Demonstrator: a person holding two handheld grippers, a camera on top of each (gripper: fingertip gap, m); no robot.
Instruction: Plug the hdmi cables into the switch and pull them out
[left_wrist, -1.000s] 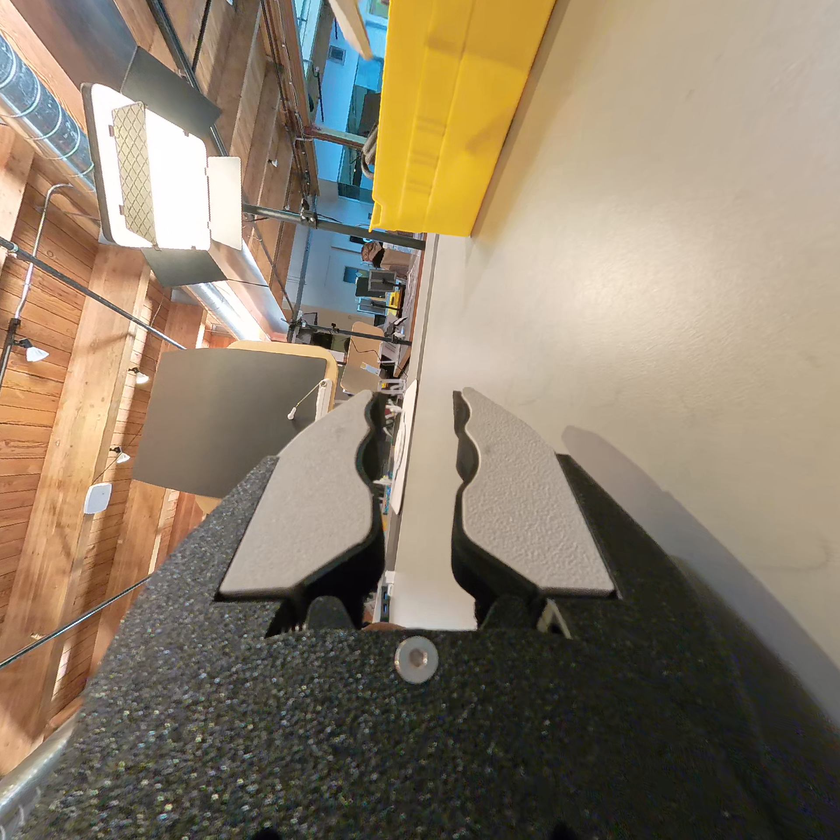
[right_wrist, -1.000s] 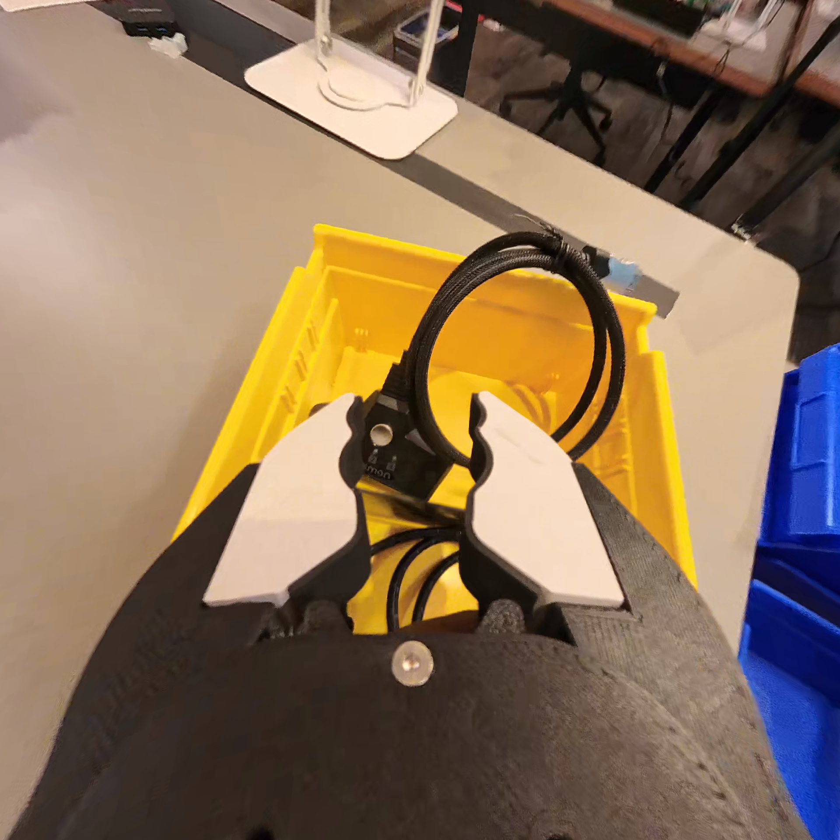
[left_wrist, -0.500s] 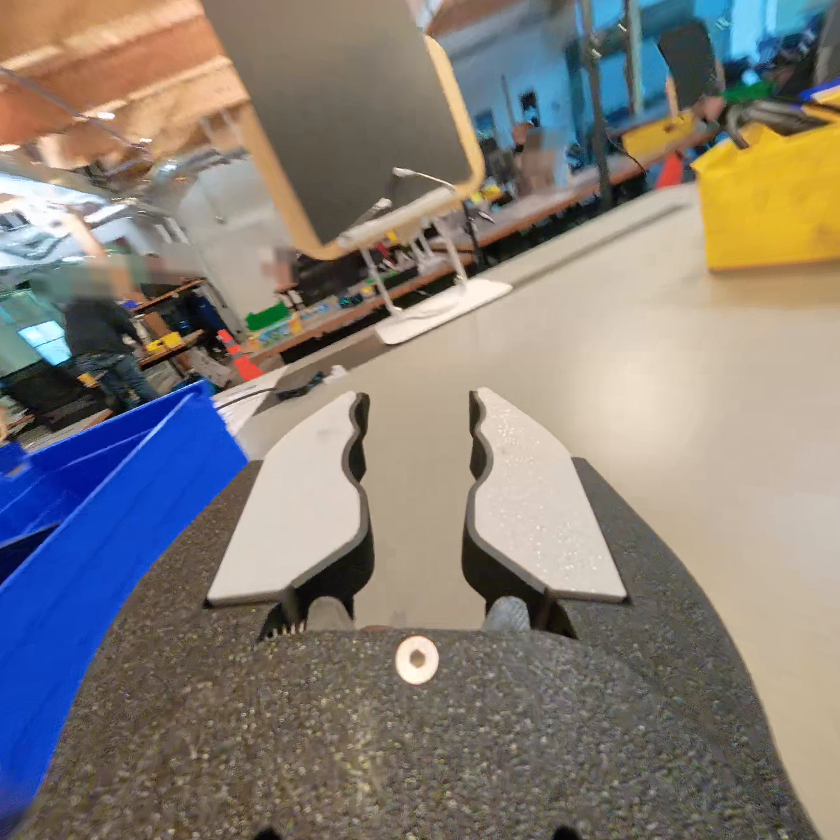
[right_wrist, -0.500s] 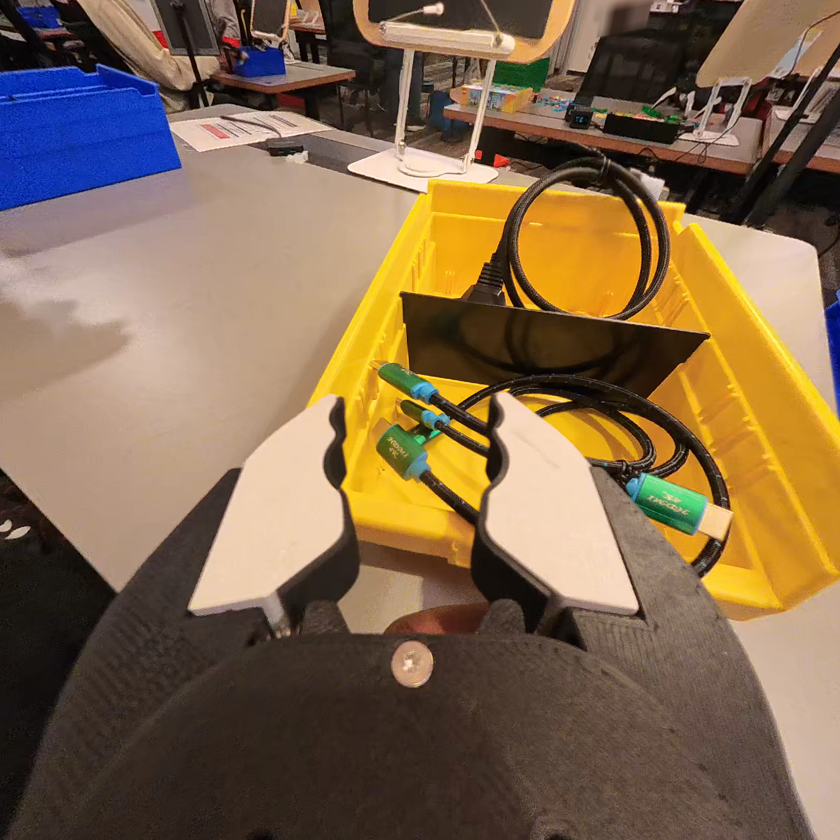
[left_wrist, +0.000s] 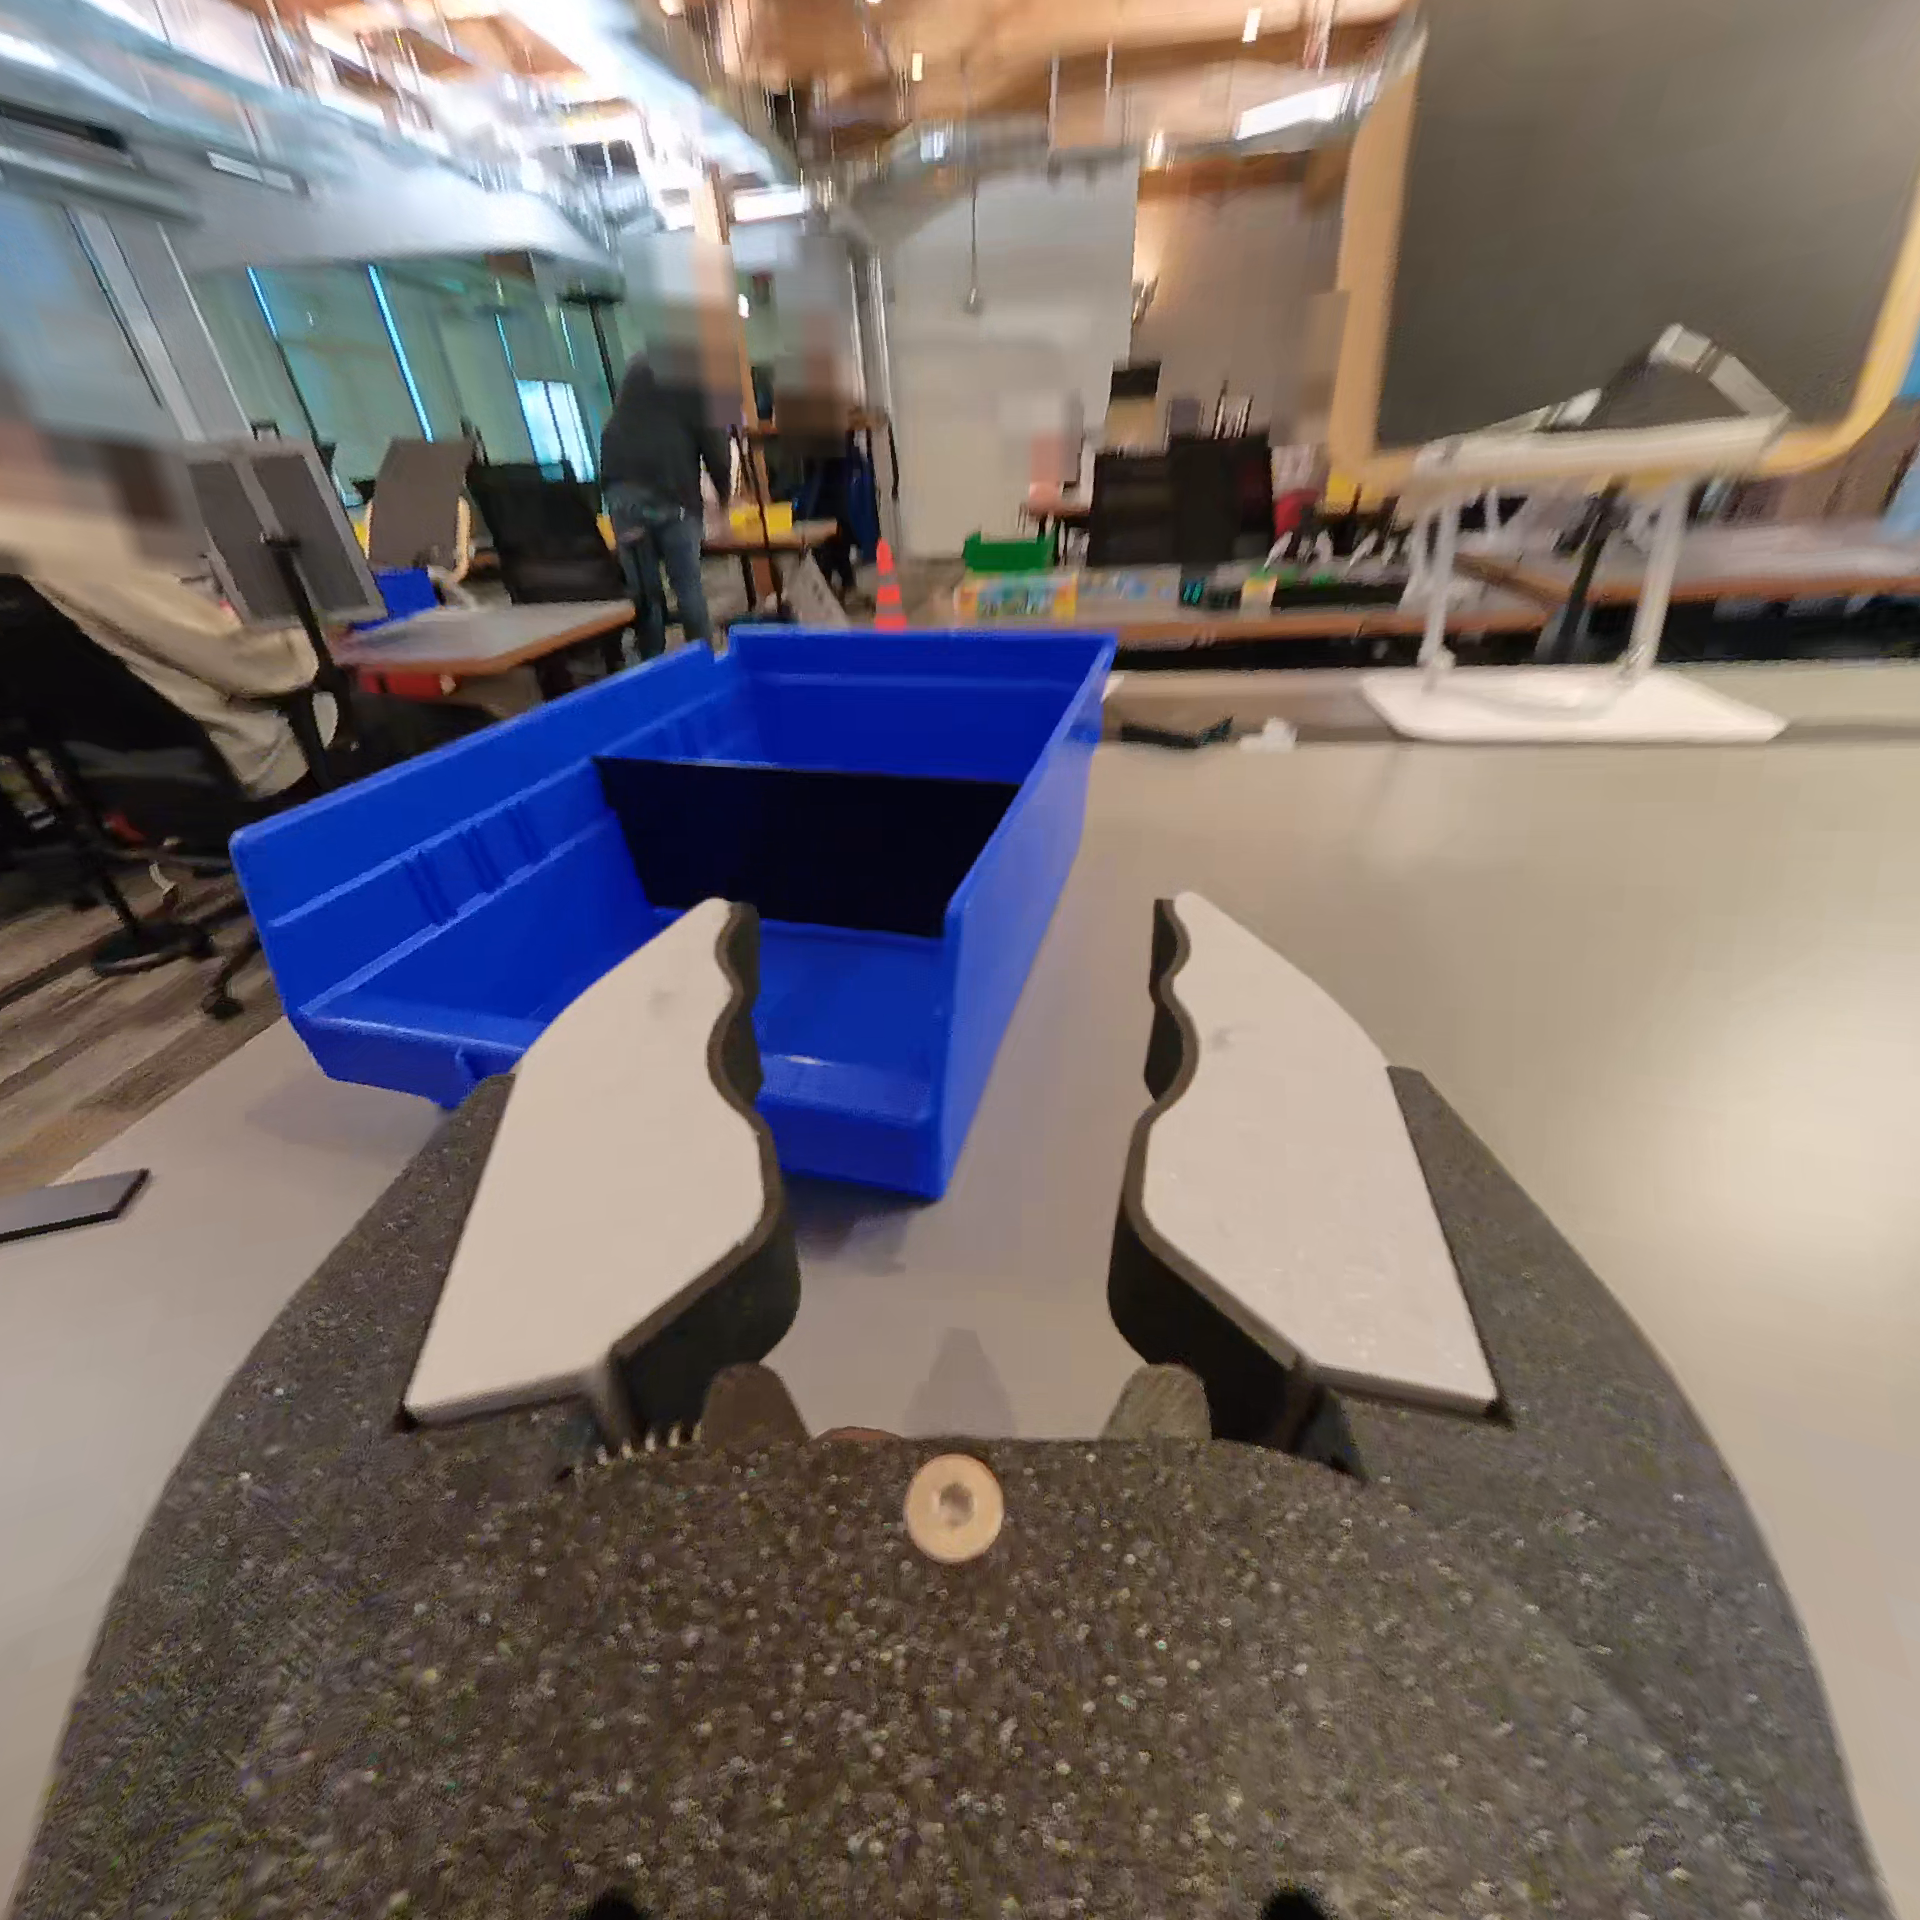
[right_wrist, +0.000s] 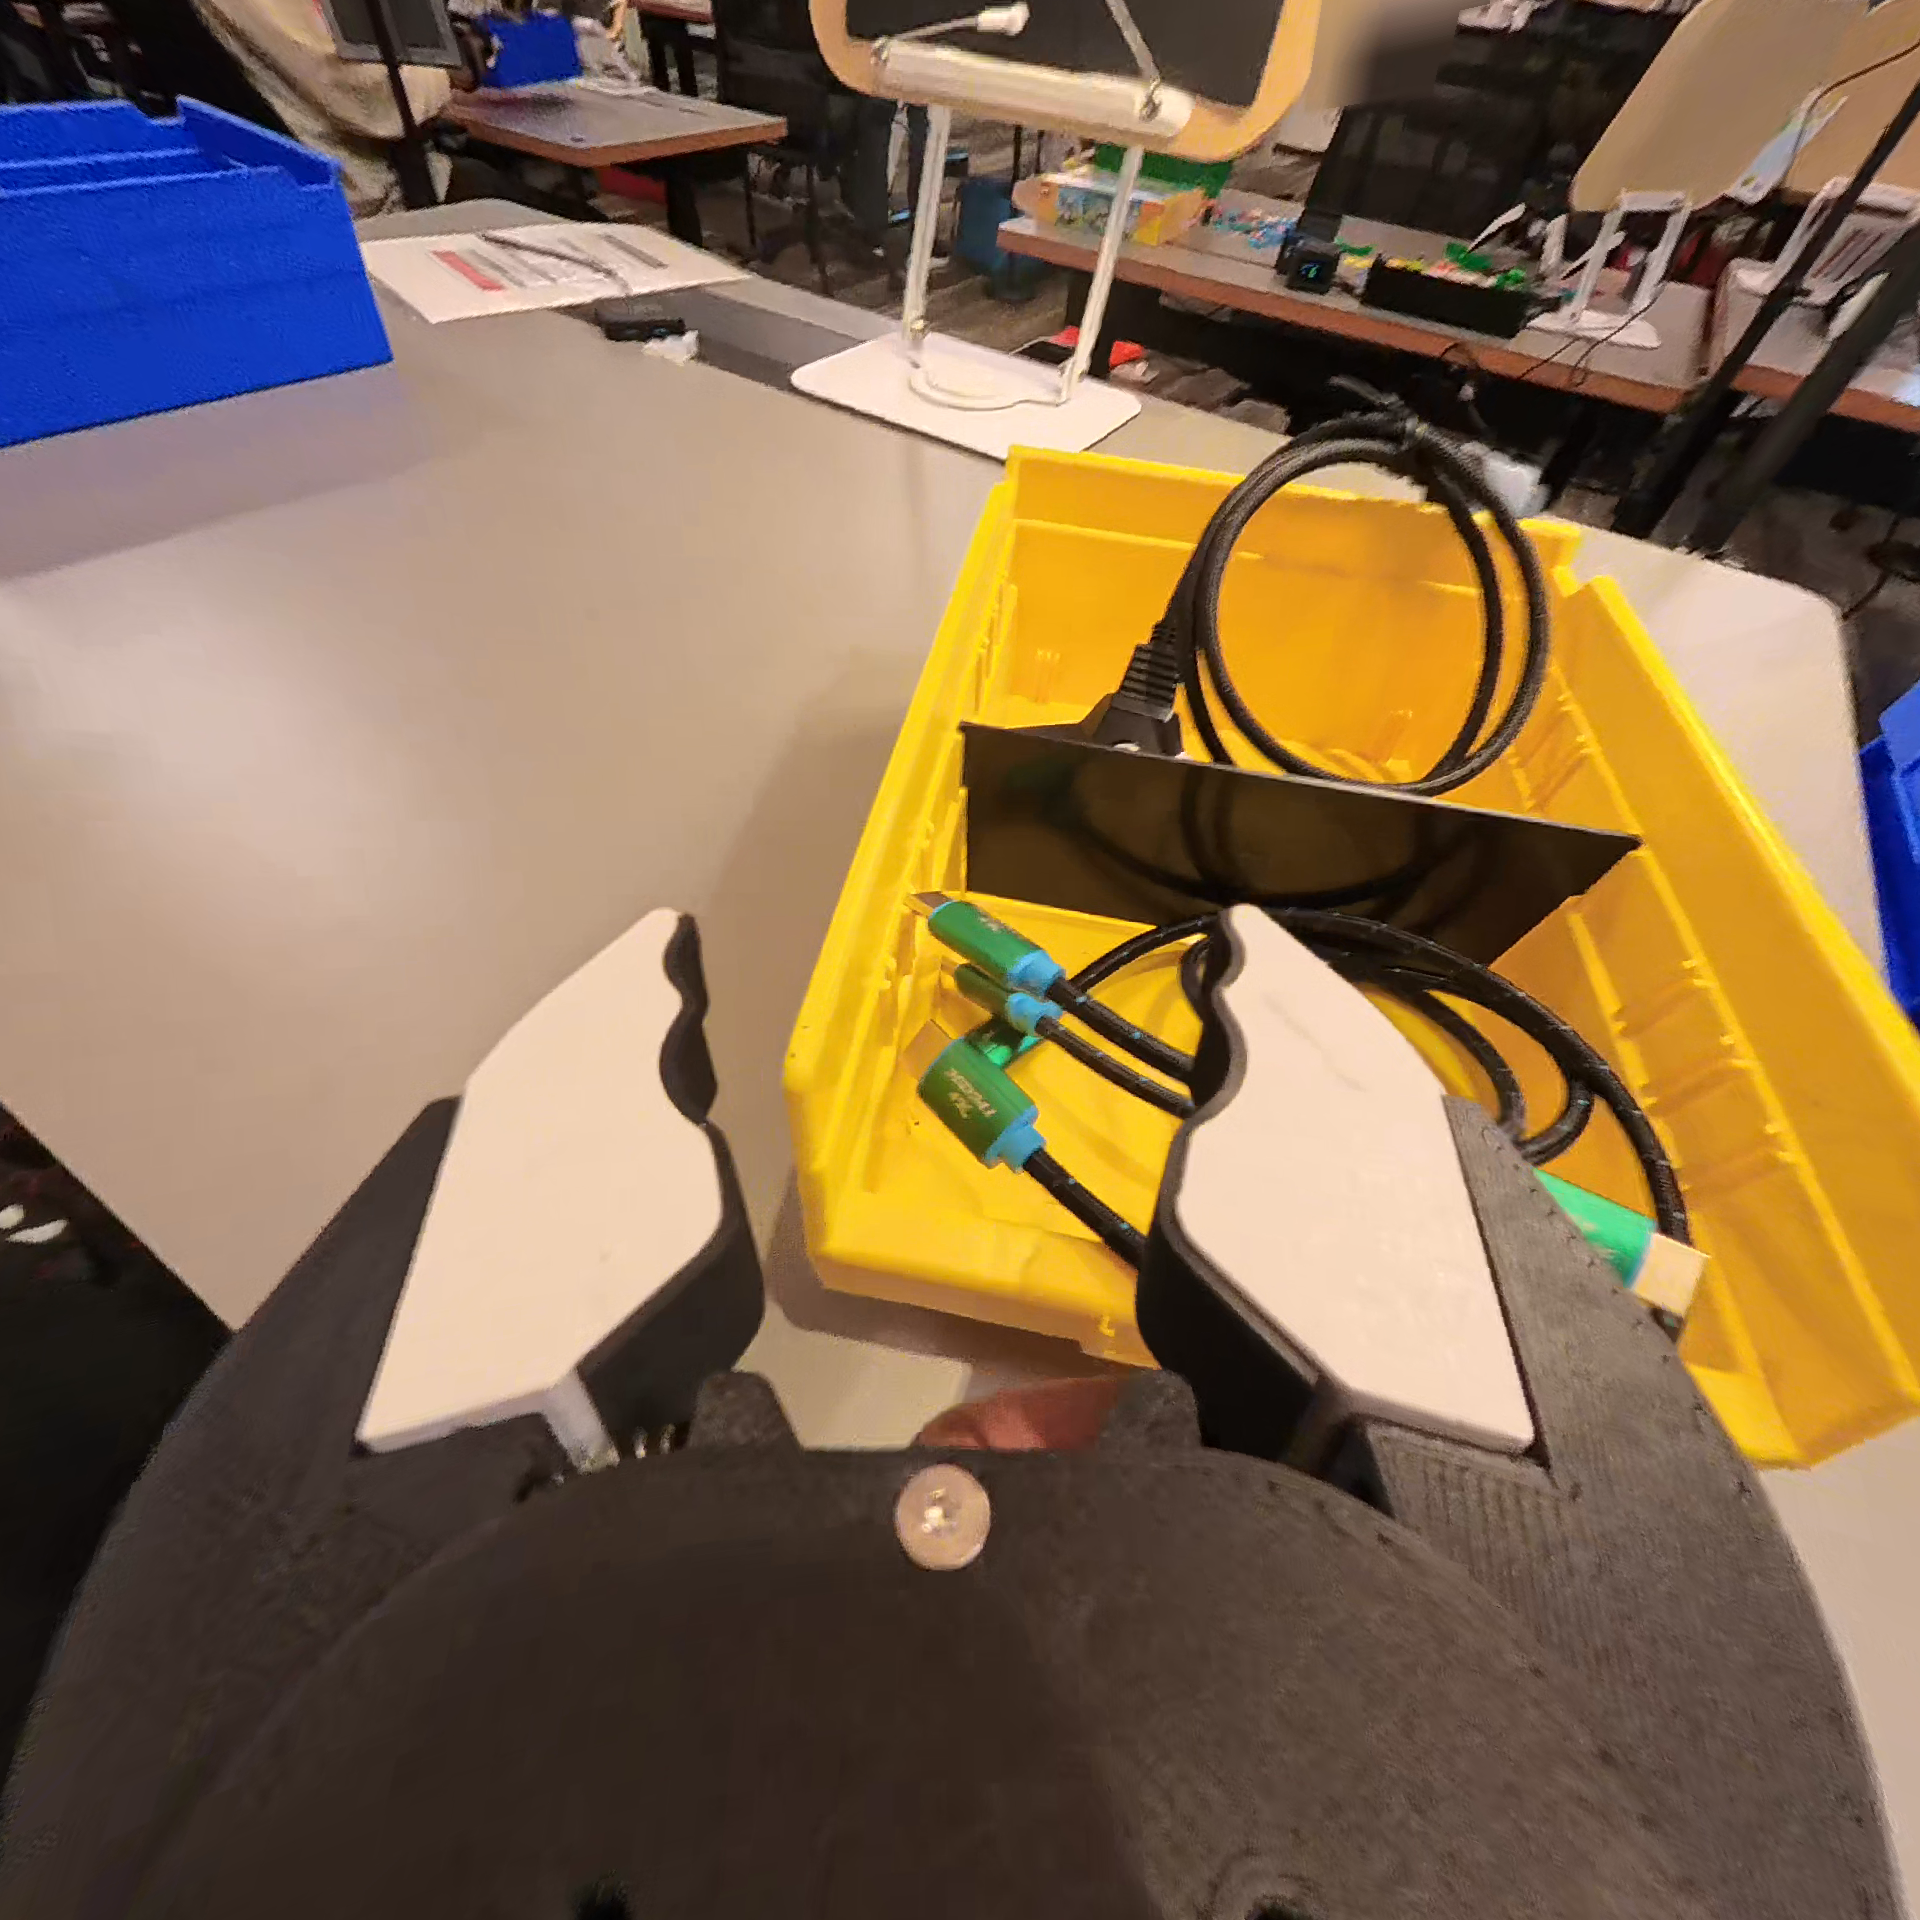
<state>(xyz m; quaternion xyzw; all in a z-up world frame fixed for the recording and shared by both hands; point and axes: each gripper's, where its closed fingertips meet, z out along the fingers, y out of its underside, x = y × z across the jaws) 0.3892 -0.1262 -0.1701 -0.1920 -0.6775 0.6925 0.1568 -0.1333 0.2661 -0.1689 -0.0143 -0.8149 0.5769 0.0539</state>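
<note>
A yellow bin (right_wrist: 1714, 1039) sits on the grey table in the right wrist view, split by a black divider (right_wrist: 1278, 831). Its near part holds black braided hdmi cables with green plugs (right_wrist: 977, 1101). Its far part holds a coiled black cable (right_wrist: 1496, 582) joined to a black device, mostly hidden by the divider. My right gripper (right_wrist: 951, 956) is open and empty, just before the bin's near left corner. My left gripper (left_wrist: 951, 914) is open and empty, low over the table, facing a blue bin (left_wrist: 499, 883) with a black divider (left_wrist: 810, 842).
The blue bin also shows at far left in the right wrist view (right_wrist: 156, 270). A white lamp stand (right_wrist: 966, 384) and papers (right_wrist: 551, 270) lie at the table's far edge. A flat black piece (left_wrist: 62, 1205) lies at left. People and desks stand beyond. About 65 centimeters separates my left fingertips from my right. Between my left fingertips and the flat black piece (left_wrist: 62, 1205) there is roughly 25 centimeters.
Both grippers have opened wider. The right one drew back out of the yellow bin and now sits before its near left corner. The left one swung round to face the blue bin.
</note>
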